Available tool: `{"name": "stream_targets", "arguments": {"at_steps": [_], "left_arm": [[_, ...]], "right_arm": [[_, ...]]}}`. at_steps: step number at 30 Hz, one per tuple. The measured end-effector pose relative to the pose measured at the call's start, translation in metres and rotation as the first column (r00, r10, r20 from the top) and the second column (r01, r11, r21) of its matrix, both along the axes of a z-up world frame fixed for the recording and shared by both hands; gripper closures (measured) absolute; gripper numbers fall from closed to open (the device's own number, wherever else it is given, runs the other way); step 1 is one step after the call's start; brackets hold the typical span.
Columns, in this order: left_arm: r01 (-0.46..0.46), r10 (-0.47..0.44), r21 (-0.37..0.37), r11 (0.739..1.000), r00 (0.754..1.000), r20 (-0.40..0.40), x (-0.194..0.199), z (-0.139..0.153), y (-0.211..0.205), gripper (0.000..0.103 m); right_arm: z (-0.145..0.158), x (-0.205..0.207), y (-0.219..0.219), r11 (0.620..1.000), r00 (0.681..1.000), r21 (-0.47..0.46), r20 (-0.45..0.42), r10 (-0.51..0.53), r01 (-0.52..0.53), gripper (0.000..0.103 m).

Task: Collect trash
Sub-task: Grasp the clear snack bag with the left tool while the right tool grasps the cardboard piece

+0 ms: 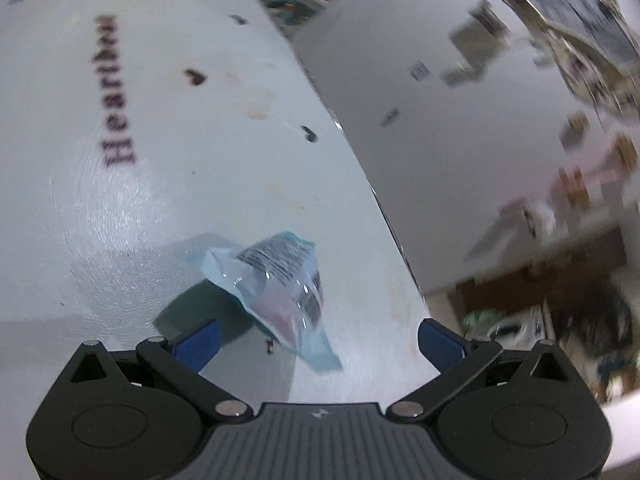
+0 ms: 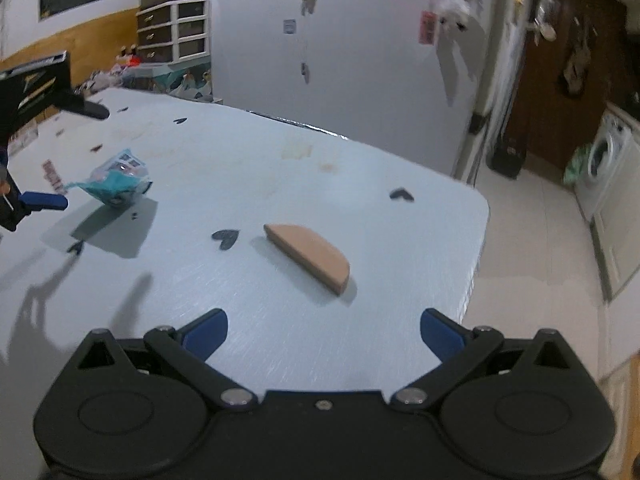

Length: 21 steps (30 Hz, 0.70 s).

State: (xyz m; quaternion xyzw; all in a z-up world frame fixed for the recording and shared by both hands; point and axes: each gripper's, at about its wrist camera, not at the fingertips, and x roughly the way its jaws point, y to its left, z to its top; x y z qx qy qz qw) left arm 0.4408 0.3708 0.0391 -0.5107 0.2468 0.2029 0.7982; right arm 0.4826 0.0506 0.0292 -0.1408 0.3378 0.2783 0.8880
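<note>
Wrapper [image 1: 276,280] lying crumpled on desk [image 1: 120,240], just ahead of left gripper [image 1: 318,338], fingers wide. Approach step, probably; next, straddle and pinch. Right gripper [image 2: 324,334] wide too, near wooden half-disc [image 2: 310,258].

We see one piece of trash on the pale blue bench [image 1: 168,216]: a crumpled, empty plastic wrapper [image 1: 280,284], teal at its edges with a clear, glossy middle that catches the light. A white label with black barcode-like lines and small print sits on its upper face. It lies loosely opened and partly raised off the surface, casting a dark shadow beneath and beside it, with one teal corner tapering out flat. In the right wrist view the same wrapper [image 2: 118,182] rests far to the left side of the bench, well apart from the bench's rounded corner.
</note>
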Motion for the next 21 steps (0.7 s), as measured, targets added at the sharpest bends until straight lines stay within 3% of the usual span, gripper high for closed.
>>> {"name": "stream_targets", "arguments": {"at_steps": [4, 9, 15, 17, 21], "left_arm": [[-0.074, 0.078, -0.095, 0.993, 0.996, 0.041, 0.006, -0.016, 0.005, 0.001], [-0.141, 0.155, -0.163, 0.977, 0.985, 0.079, 0.008, -0.031, 0.008, 0.001], [-0.193, 0.213, -0.227, 0.955, 0.974, 0.070, 0.008, -0.047, 0.014, 0.001], [-0.199, 0.221, -0.224, 0.954, 0.972, 0.078, 0.010, -0.047, 0.016, 0.001], [-0.216, 0.236, -0.226, 0.950, 0.969, 0.067, 0.019, -0.045, 0.022, 0.001]], "right_arm": [[-0.009, 0.017, 0.015, 0.995, 0.995, -0.038, 0.047, 0.092, -0.090, 0.002], [-0.021, 0.043, 0.029, 0.983, 0.984, -0.050, 0.012, 0.180, -0.179, 0.048], [-0.028, 0.074, 0.044, 0.975, 0.976, -0.042, 0.002, 0.216, -0.216, 0.056], [-0.028, 0.079, 0.048, 0.968, 0.969, -0.033, -0.018, 0.247, -0.248, 0.066], [-0.026, 0.077, 0.052, 0.964, 0.964, -0.035, -0.052, 0.262, -0.264, 0.077]]}}
